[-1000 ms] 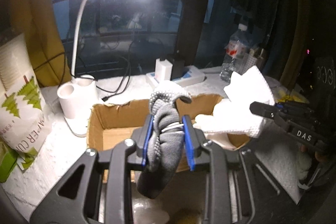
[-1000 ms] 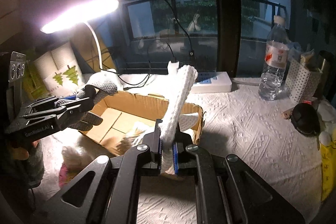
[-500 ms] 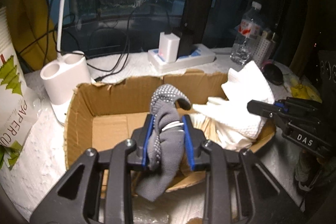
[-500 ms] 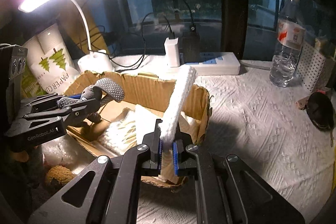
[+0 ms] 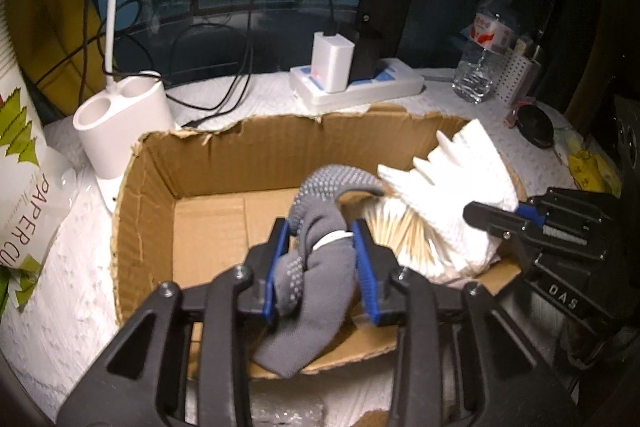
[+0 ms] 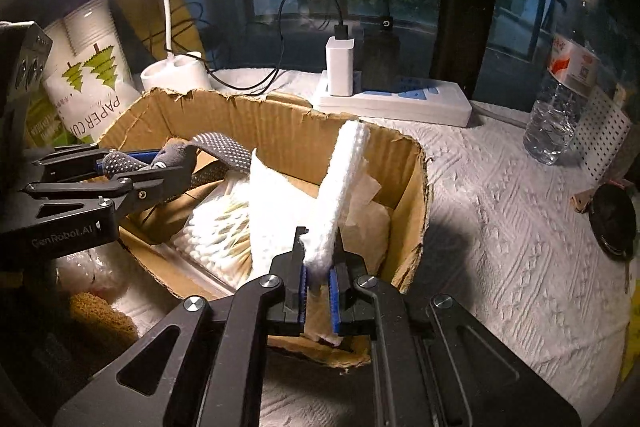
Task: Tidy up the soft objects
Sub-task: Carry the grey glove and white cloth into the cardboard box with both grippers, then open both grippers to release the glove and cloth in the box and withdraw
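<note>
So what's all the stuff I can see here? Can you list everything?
Box: one, brown cardboard, middle of table.
Grey glove: one, dotted, held over the box.
White glove: one, held over the box's right end.
Cotton swabs: a bundle, white tips, inside the box.
Lamp: one, white, behind the box, left.
Paper cups: one pack, white with green trees, far left.
Power strip: one, white, behind the box.
Bottle: one, clear, right.
Left tool: black, blue pads, gripping the grey glove.
Right tool: black, blue pads, gripping the white glove.
</note>
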The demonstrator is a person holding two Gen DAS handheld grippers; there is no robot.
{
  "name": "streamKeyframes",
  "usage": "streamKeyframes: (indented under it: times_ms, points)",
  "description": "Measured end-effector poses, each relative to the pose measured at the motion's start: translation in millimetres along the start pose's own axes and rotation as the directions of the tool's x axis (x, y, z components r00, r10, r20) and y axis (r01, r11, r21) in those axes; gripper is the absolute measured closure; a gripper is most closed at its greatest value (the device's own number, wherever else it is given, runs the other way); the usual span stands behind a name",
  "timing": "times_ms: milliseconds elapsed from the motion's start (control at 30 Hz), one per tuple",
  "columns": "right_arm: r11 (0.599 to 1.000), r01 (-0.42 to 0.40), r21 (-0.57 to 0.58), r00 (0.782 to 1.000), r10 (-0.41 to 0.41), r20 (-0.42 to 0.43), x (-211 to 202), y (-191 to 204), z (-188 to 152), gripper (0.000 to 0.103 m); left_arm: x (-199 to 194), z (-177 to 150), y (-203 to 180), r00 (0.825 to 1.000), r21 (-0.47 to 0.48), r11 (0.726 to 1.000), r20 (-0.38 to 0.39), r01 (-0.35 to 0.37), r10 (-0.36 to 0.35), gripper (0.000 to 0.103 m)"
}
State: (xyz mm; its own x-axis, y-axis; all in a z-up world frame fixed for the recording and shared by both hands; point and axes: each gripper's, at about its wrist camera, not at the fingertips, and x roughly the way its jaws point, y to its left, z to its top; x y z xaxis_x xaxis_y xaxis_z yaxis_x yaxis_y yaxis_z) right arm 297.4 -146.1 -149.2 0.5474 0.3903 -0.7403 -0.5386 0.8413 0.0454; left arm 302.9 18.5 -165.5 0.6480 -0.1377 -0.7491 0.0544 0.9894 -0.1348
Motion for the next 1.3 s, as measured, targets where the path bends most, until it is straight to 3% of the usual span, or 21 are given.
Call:
streamKeyframes:
  times_ms: [100,133,167,233,467,633,767,967,1233,1267,1300]
  points:
    - [1.0,0.007,0.012,1.0,-0.007,0.01,-5,-1,1,0.092,-4,1,-1,1.0,0.0,1.0,0.006,-0.002,0.002,0.065]
    - [1.0,0.007,0.018,1.0,-0.008,0.022,-9,-2,1,0.086,-6,1,-1,1.0,0.0,1.0,0.01,-0.001,0.001,0.06]
    - [1.0,0.006,0.023,1.0,-0.007,0.028,-12,-3,2,0.081,-8,1,-1,1.0,-0.004,1.0,0.017,0.003,-0.003,0.05]
    - [0.999,0.005,0.036,0.999,-0.007,0.039,-17,-5,2,0.062,-14,1,-1,1.0,-0.008,1.0,0.03,0.009,-0.009,0.049]
    - [0.997,0.021,0.076,0.995,-0.029,0.099,-38,-12,-1,0.061,-24,2,-2,0.999,-0.013,1.0,0.051,0.002,-0.002,0.049]
    - [0.986,0.019,0.167,0.989,-0.043,0.139,-48,-33,-4,0.059,-29,1,0,0.998,-0.017,1.0,0.06,0.003,-0.002,0.049]
    - [0.977,0.064,0.203,0.994,-0.081,0.075,-31,-45,-9,0.058,-27,0,1,0.999,-0.022,1.0,0.052,-0.002,0.003,0.049]
    - [0.979,0.069,0.191,0.998,-0.068,-0.01,-2,-45,-15,0.058,-22,-2,1,0.999,-0.026,1.0,0.038,-0.007,0.008,0.049]
    - [0.977,0.071,0.199,0.997,-0.075,0.012,-9,-42,-13,0.058,-26,-4,0,0.999,-0.031,1.0,0.046,0.004,-0.003,0.049]
    - [0.977,0.071,0.199,0.997,-0.076,0.02,-13,-42,-11,0.058,-28,-4,0,0.999,-0.032,0.999,0.051,0.006,-0.004,0.047]
    - [0.978,0.068,0.198,0.997,-0.075,0.028,-17,-41,-10,0.057,-30,-5,0,0.998,-0.035,0.999,0.056,0.008,-0.006,0.036]
